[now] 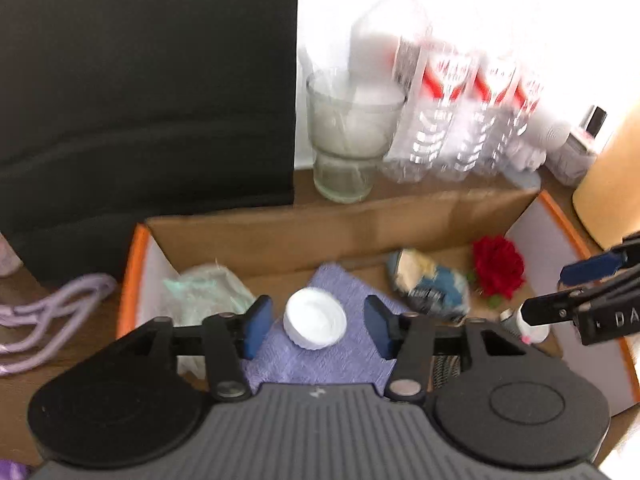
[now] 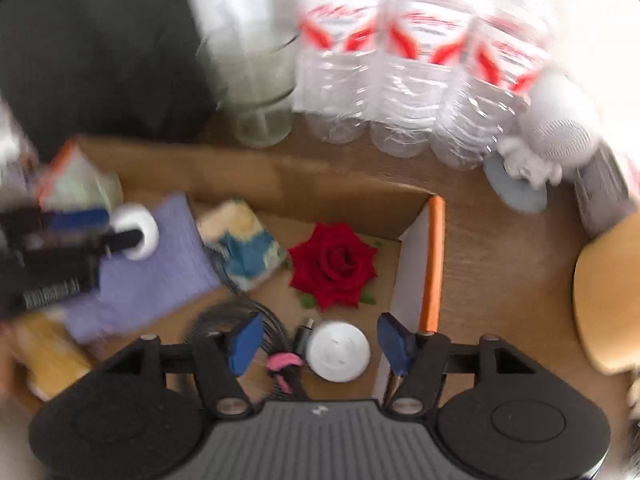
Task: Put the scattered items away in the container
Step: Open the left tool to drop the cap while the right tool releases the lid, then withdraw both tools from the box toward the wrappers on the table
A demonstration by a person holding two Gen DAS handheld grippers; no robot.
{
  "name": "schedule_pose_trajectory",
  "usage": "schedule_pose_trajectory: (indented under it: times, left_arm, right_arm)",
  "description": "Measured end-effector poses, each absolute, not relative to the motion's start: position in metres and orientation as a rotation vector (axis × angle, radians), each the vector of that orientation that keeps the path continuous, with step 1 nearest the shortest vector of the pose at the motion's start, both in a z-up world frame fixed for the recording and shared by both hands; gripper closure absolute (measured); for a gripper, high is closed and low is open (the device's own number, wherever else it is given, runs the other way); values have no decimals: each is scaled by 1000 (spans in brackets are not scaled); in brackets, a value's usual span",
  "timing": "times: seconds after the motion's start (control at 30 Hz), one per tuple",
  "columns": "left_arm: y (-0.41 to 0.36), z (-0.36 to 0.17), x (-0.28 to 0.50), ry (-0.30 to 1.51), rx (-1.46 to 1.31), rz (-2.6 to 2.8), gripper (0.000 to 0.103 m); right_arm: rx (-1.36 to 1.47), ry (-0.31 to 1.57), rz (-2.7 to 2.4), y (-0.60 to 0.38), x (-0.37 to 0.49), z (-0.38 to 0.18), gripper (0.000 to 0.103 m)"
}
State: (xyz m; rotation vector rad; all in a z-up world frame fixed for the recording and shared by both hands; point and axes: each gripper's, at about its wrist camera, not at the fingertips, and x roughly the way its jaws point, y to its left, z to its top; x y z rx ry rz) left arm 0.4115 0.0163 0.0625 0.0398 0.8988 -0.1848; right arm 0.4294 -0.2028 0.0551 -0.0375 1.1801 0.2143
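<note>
Inside the cardboard box [image 1: 280,236], white cap [image 1: 315,323] between parted left tool [image 1: 316,330] pads.

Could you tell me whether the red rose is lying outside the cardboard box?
No, the red rose lies on the floor inside the cardboard box.

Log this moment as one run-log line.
left gripper: open above round white lid | right gripper: open above round white disc | both over cardboard box | red fabric rose: in box
</note>
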Motion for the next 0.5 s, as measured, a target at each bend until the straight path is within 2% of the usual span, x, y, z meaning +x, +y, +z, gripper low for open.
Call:
schedule_pose_trajectory:
  times: [0.1,0.3,0.37,0.5]
  left_arm:
    - [19,85,401,893,41,-158,35]
    - [33,105,372,970,-26,-58,29]
    - [40,111,353,977,-71,-45,19]
    - [45,128,302,885,-67,2,19]
  right_arm:
    - [56,1162,228,-208,425,75,39]
    - [93,1127,271,-195,393,103,28]
    - [103,1108,277,-190,382,109,23]
    - [103,1011,309,-183,343,125,21]
